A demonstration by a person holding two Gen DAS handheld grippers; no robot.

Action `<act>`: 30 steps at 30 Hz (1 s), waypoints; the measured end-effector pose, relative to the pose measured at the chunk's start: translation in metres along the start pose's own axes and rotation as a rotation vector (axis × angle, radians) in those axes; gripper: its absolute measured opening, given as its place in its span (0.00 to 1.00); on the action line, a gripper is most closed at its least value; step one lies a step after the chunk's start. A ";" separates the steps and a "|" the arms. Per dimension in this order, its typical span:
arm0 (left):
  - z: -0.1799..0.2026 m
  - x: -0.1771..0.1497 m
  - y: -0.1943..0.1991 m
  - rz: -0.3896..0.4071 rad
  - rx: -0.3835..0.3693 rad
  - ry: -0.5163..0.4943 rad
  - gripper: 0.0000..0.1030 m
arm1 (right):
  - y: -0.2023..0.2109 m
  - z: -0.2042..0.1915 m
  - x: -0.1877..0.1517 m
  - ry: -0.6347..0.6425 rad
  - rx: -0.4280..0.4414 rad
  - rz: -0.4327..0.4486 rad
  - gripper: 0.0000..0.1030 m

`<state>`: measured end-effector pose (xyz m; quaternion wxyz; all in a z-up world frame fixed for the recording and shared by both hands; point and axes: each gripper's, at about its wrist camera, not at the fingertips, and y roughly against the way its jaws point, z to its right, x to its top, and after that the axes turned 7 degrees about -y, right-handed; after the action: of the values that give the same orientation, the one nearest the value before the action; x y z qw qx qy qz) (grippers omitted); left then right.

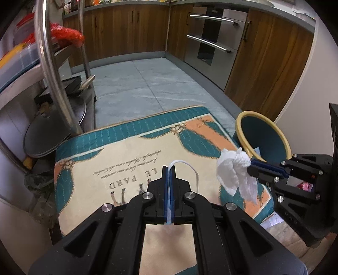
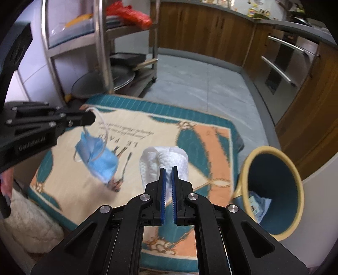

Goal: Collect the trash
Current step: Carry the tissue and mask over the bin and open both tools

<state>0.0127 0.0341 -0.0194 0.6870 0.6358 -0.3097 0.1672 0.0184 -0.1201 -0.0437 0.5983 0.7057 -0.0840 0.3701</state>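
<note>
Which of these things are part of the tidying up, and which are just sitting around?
Part of the job:
- white paper towel, pinched in the right gripper
- blue face mask, hanging from the left gripper
- bin with the yellow rim, a scrap already inside

Just lying about:
- patterned rug
- metal trolley with pans
- red bag on the trolley
- oven

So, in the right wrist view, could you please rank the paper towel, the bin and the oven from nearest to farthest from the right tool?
1. Paper towel: pinched in the right tool, at its tips.
2. Bin: on the floor to its right, beside the rug.
3. Oven: far right, set in the wooden cabinets across the floor.
</note>
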 end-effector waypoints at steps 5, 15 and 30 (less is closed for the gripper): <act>0.018 0.014 -0.002 0.026 -0.021 -0.026 0.01 | 0.008 0.021 0.007 -0.044 -0.017 0.038 0.06; 0.053 0.040 -0.014 0.057 -0.074 -0.071 0.01 | 0.016 0.072 0.014 -0.165 -0.014 0.069 0.06; 0.132 0.078 -0.032 0.106 -0.185 -0.171 0.01 | 0.022 0.149 0.012 -0.317 -0.053 0.097 0.06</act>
<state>0.0631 -0.1117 0.0058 0.7038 0.5646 -0.4144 0.1190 0.0779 -0.2569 -0.0206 0.5776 0.7342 -0.2209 0.2803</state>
